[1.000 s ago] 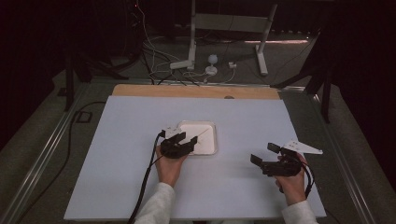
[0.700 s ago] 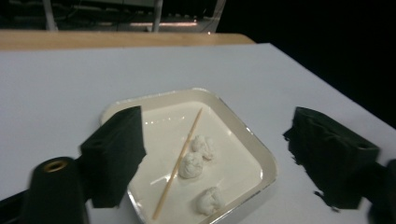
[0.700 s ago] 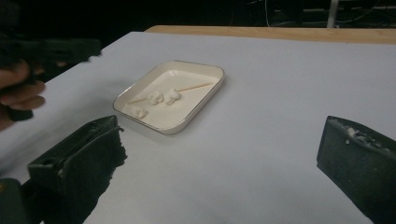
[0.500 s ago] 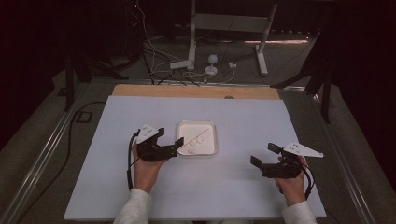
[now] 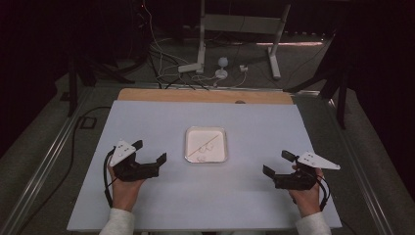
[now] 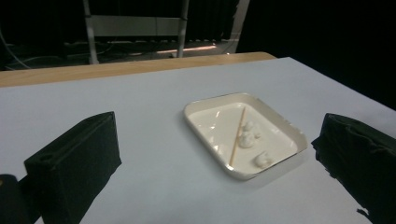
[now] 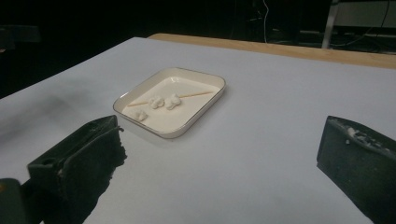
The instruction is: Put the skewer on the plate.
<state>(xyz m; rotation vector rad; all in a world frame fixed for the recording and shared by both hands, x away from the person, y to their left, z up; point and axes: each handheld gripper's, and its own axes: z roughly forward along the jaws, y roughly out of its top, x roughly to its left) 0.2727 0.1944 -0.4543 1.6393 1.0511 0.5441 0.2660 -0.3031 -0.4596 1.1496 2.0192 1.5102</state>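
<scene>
A white rectangular tray [image 5: 188,145] lies mid-table, holding a thin wooden skewer [image 6: 237,135] and three small white lumps [image 6: 246,135]. My left gripper [image 5: 149,151] hovers left of the tray and apart from it. Its jaws have just been opening and stand wide with nothing between them. In the left gripper view the tray [image 6: 289,128] lies ahead between the jaws of the left gripper [image 6: 217,156]. My right gripper [image 5: 277,163] is open at the table's right front, empty. Its own view shows the tray [image 7: 201,112], the skewer [image 7: 196,95] and the lumps [image 7: 163,101] ahead of the right gripper [image 7: 224,154].
The table is covered by a pale sheet [image 5: 147,122], with a wooden strip [image 5: 205,95] along its far edge. Beyond it, a metal stand [image 5: 203,49] and loose cables [image 5: 161,73] sit on the floor. Dark drop-offs flank both table sides.
My left gripper has pulled away from the tray to the left and risen a little, and its jaws have spread wider. The right gripper has stayed where it was.
</scene>
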